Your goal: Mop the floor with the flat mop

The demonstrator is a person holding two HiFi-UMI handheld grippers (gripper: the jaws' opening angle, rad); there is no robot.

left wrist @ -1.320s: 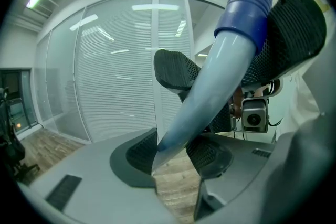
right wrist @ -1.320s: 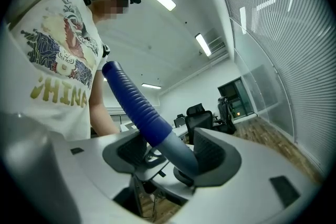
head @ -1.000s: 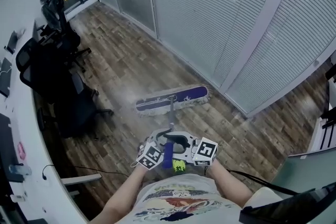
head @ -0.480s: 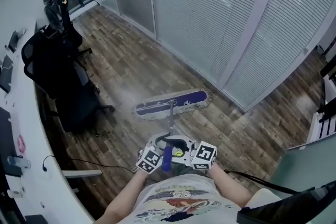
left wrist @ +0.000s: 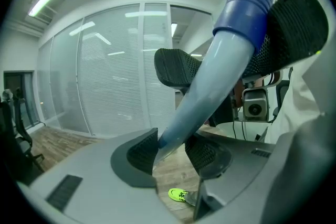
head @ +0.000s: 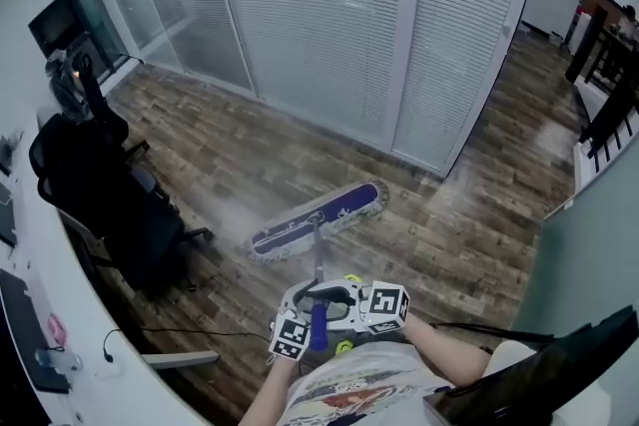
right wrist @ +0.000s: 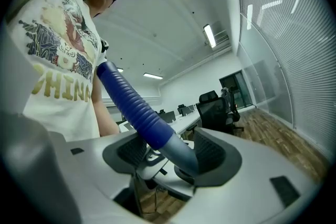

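The wooden floor (head: 230, 145) runs along a wall of blinds (head: 319, 15), with black office chairs (head: 100, 195) off to my left. The flat mop (head: 318, 218) lies with its purple pad flat on the floor ahead of me, out from the blinds. Its handle (left wrist: 210, 86) rises toward me, and my left tongs (left wrist: 172, 150) and right tongs (right wrist: 168, 152) are both clamped on it, close together.

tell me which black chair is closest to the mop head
the black chair whose wheeled base points at the mop head's left end; the other chairs sit farther back along the desk
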